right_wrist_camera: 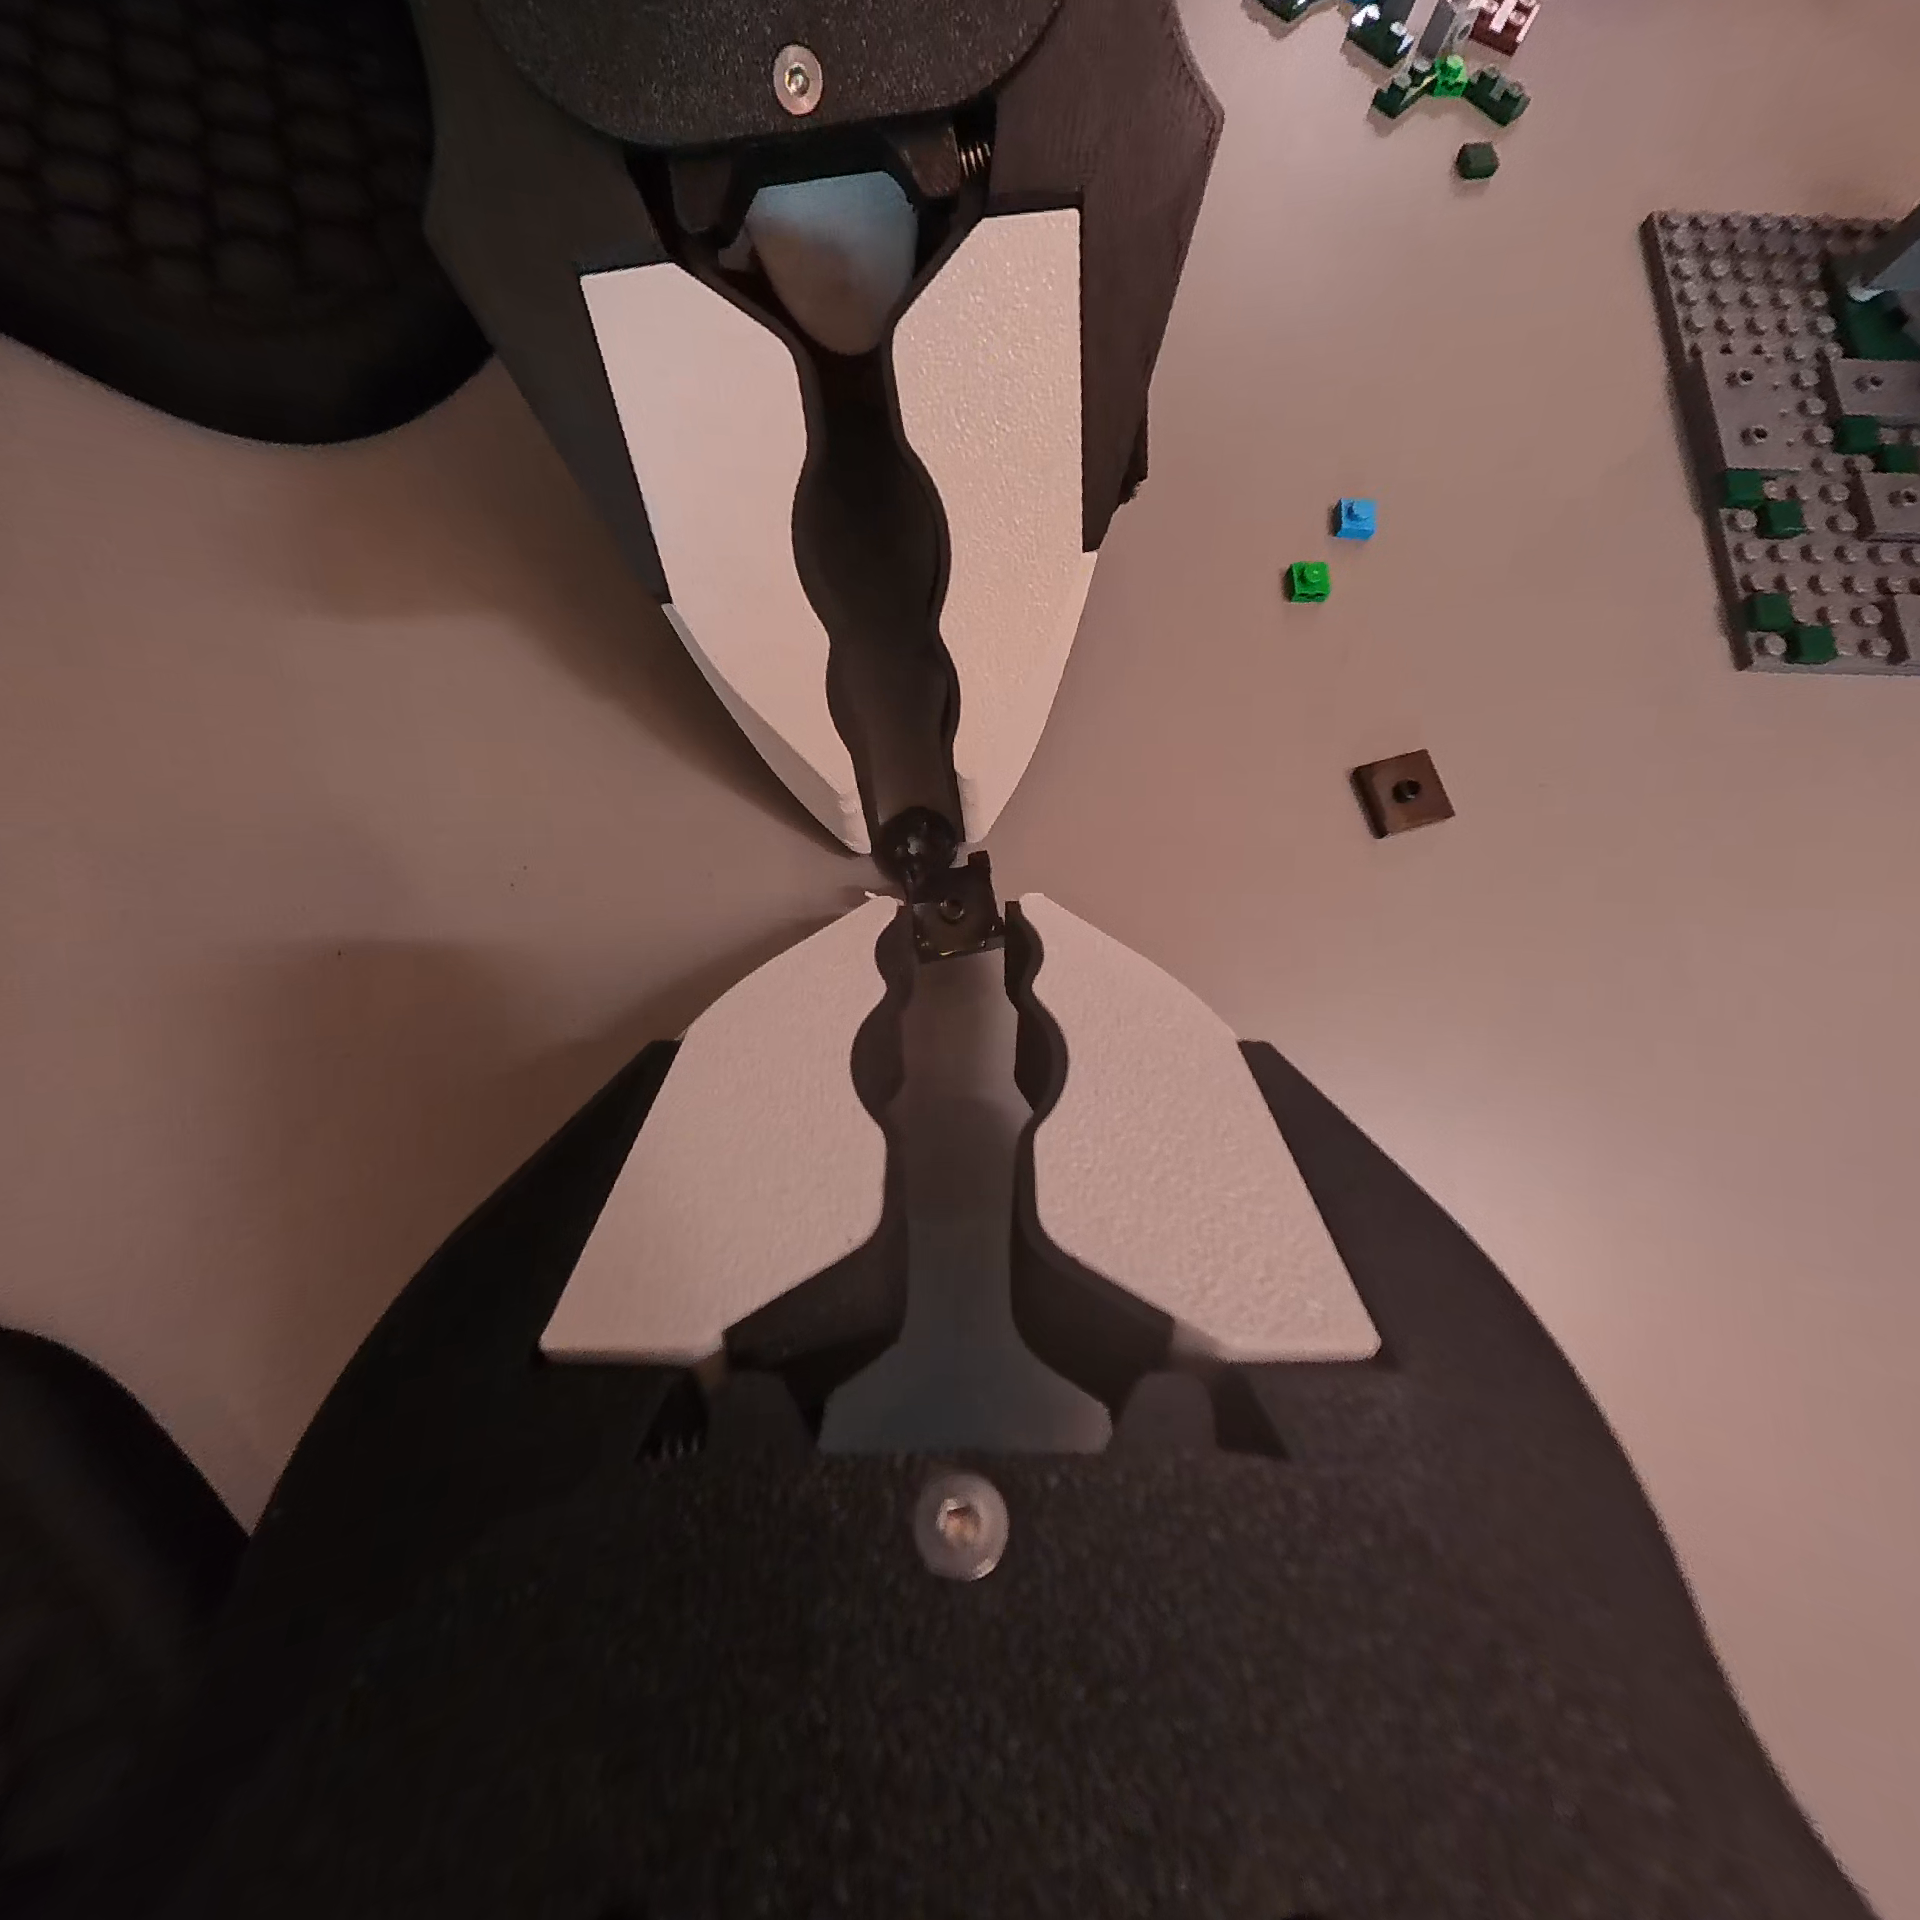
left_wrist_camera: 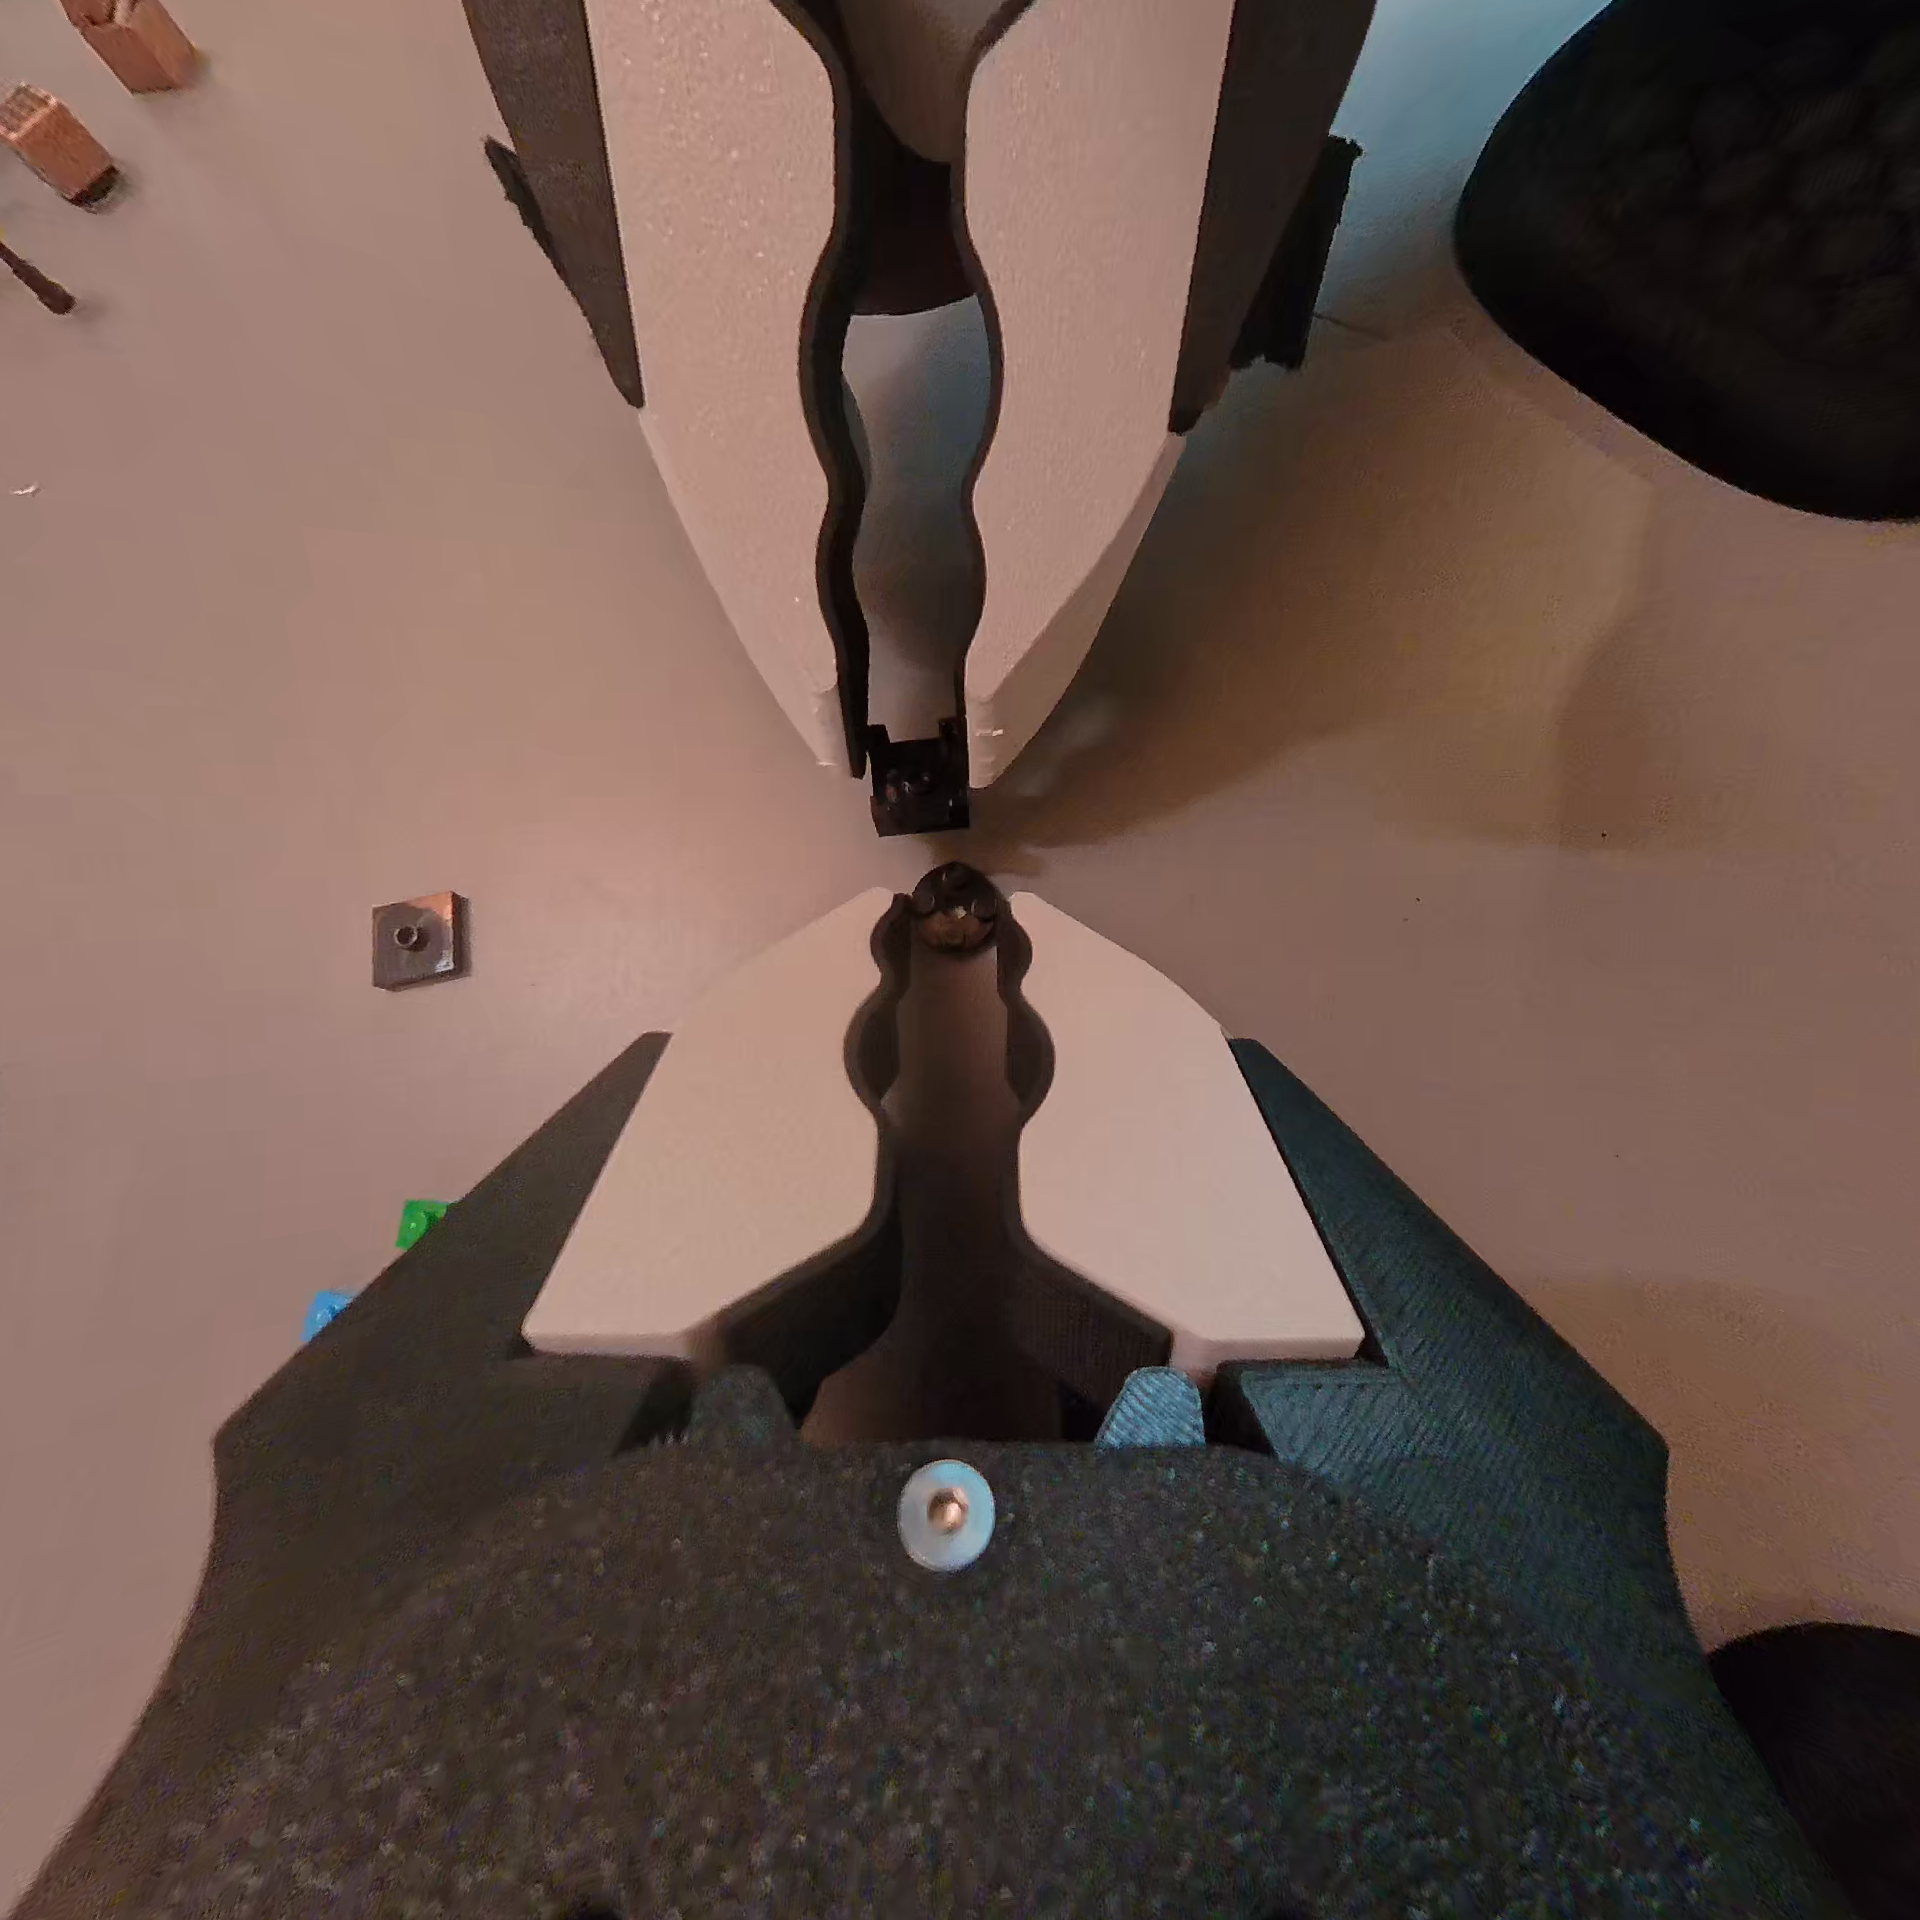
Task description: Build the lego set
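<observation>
My two grippers meet tip to tip above a pale table. My left gripper is shut on a small round black piece. My right gripper is shut on a small square black brick. In the left wrist view the right gripper comes in from the top with the square brick a short gap from the round piece. In the right wrist view the left gripper comes from the top and the round piece sits at the brick's corner.
A grey studded baseplate with dark green and grey bricks lies at the right. A grey square plate, a green brick and a blue brick lie loose. Loose pieces sit far right. A black chair stands beside the table. Less than 4 cm separates the two grippers' tips.
</observation>
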Available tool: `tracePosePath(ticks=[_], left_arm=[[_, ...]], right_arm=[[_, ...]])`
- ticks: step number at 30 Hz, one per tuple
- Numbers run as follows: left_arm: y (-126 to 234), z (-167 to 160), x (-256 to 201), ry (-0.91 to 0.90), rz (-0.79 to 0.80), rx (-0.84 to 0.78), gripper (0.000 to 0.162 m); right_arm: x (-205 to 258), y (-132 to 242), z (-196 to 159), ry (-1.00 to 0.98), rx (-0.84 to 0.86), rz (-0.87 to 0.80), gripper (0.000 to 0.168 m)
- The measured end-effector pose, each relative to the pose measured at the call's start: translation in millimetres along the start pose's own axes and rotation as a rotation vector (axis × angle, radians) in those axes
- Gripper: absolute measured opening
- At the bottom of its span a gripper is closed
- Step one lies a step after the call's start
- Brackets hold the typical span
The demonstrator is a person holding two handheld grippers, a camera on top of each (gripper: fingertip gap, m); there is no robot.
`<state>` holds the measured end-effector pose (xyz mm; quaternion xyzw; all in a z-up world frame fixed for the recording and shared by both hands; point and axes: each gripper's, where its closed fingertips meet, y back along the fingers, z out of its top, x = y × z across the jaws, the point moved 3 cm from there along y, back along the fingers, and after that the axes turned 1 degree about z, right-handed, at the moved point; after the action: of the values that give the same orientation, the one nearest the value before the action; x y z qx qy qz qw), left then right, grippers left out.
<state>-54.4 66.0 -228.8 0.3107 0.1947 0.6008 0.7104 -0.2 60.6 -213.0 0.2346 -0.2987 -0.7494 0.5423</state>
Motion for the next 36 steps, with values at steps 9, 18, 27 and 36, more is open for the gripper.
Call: tracePosePath(ticks=[9,18,27,36], left_arm=[[3.8,-1.4,-0.9,-0.003,0.004,-0.006,0.016],[6.1,1.6,0.4,-0.043,0.051,-0.021,0.015],[4.1,-2.9,-3.1,-0.029,0.010,-0.018,0.016],[6.4,-5.3,-3.7,-0.010,-0.007,-0.015,0.020]], right_arm=[[1.3,1.7,2.6,-0.016,-0.027,0.004,0.016],[5.8,-3.5,11.7,-0.006,-0.066,0.012,0.016],[10.6,-13.4,11.1,0.020,-0.034,0.022,0.017],[12.5,-17.7,11.0,0.019,-0.029,0.032,0.017]])
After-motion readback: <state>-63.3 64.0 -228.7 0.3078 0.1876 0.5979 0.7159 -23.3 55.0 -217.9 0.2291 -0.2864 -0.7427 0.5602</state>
